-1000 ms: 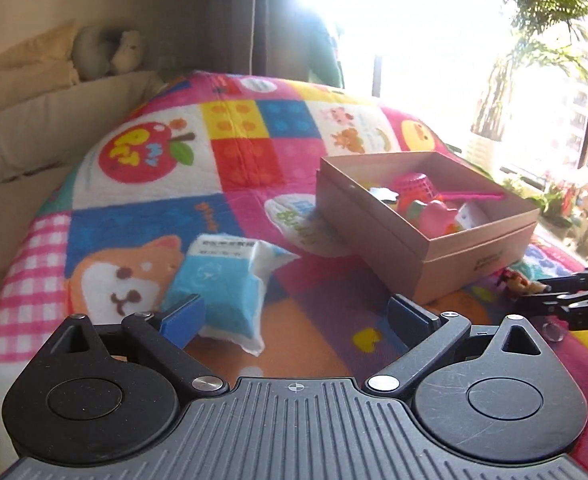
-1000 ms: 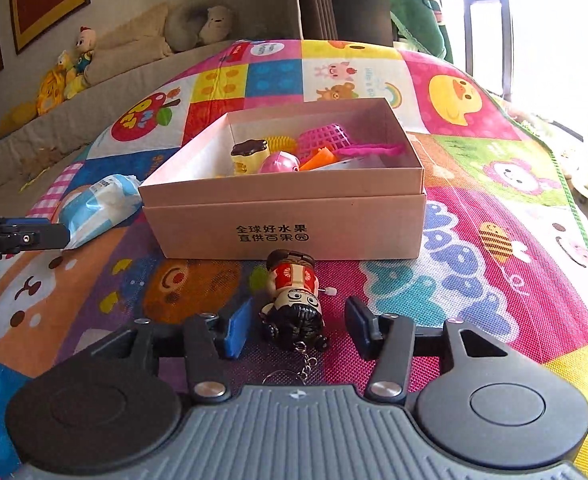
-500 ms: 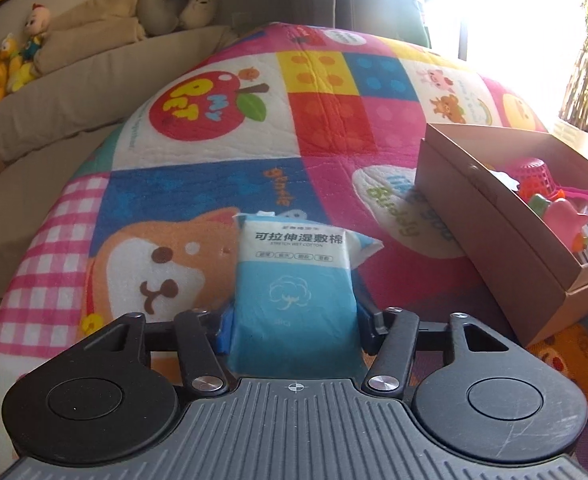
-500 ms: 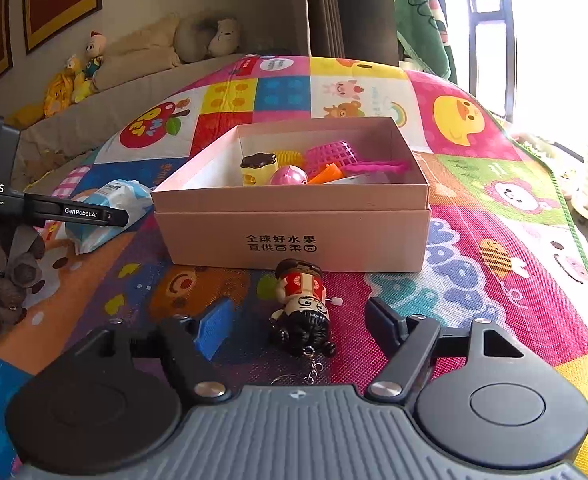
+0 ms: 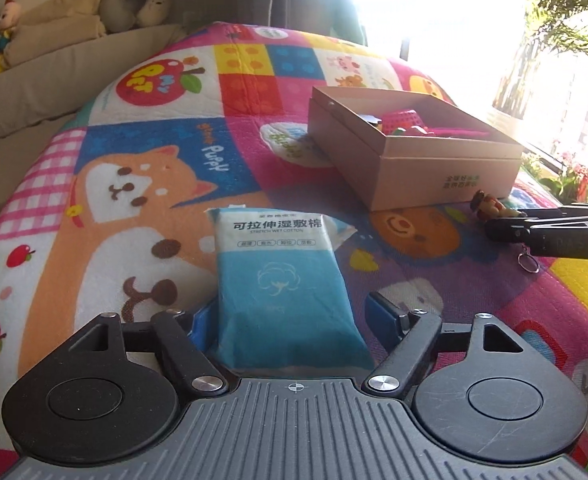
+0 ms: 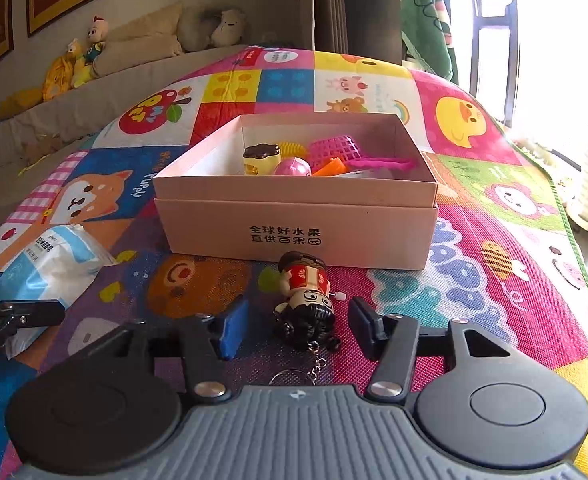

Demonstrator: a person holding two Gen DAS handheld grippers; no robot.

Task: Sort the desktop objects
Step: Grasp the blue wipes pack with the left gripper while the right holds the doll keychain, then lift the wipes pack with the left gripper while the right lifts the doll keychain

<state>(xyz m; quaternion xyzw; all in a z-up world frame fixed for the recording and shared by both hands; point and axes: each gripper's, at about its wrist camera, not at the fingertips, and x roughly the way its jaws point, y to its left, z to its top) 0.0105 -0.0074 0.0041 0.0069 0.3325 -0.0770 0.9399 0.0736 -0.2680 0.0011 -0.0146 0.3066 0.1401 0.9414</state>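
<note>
Cotton-pad pack [image 5: 284,280] lay flat on play mat [image 5: 142,208], lengthwise between the spread fingers of left gripper [image 5: 290,320]; released, gripping nothing. Cardboard box [image 6: 294,216], already holding toys, sat at 1 o'clock from the pack. Right gripper [image 6: 294,320], also released, straddled doll keychain [image 6: 306,300] at the box's near wall. Judgement: close squarely across the pack's middle, since soft film may buckle, and lift clear of the box rim.
</note>
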